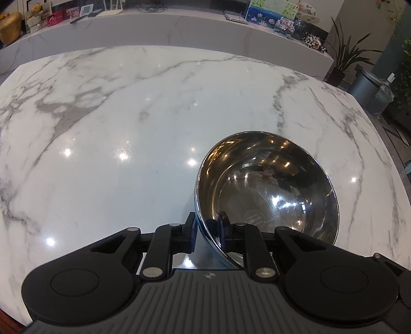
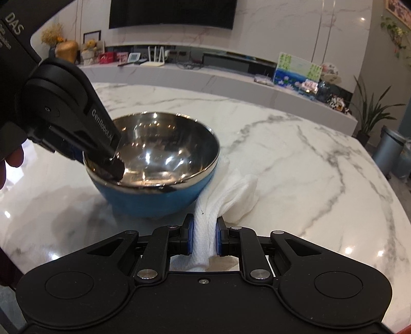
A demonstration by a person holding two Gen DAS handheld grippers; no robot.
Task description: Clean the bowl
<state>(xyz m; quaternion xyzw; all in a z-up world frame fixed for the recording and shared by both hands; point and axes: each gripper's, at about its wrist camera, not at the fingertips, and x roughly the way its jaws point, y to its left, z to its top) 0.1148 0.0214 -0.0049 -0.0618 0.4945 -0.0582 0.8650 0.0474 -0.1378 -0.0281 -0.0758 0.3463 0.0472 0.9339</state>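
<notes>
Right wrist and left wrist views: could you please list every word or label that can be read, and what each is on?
"GenRobot.AI": on the left gripper, along its finger.
"DAS": on the same gripper's body; the small lines under it are too blurred to read.
Round stamp inside the bowl: too small to read.
Cards on the back shelf: unreadable.

This is a home living room. A large dark television (image 2: 172,11) hangs on a pale marble-look wall above a long, low white media shelf (image 2: 231,77). On that shelf stand a white router with upright antennas (image 2: 154,57), a golden vase (image 2: 66,51) with dried flowers, a small teddy bear (image 2: 90,45), a framed picture, and a painted card of water lilies (image 2: 295,70). A potted plant (image 2: 370,113) and a grey pedal bin (image 2: 390,151) stand on the floor at the right. In front spreads a glossy white marble worktop (image 1: 154,128), mirroring ceiling lights.
</notes>
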